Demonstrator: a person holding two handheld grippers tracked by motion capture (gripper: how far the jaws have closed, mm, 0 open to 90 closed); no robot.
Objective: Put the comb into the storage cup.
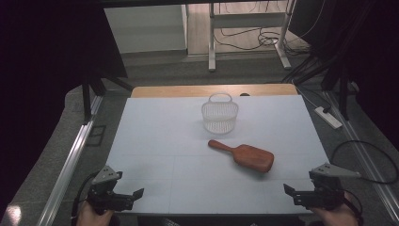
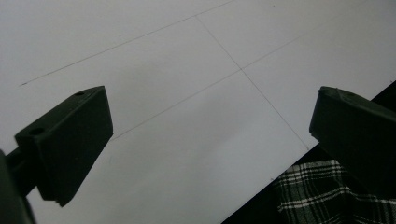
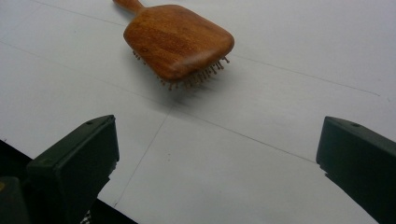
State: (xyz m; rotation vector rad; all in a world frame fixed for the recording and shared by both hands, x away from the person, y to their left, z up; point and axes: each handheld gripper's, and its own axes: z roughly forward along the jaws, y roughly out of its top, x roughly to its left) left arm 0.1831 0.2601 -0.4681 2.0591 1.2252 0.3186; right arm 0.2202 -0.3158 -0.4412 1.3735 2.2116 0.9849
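Both jaws are held released at the table's [image 1: 155, 183] near corners: left gripper [image 1: 137, 194], right gripper [image 1: 288, 190] (nearest the hairbrush [image 1: 244, 156], likely targeted for the basket [image 1: 219, 114]).

Two obstacles are found on the pale grey table [image 1: 155, 155]: a white ribbed plastic basket [image 1: 219, 116] near the far edge at mid-width, and a brown wooden hairbrush [image 1: 244, 156] lying just nearer, right of centre. A narrow gap is left between them. The left half and the near edge are unobstructed.
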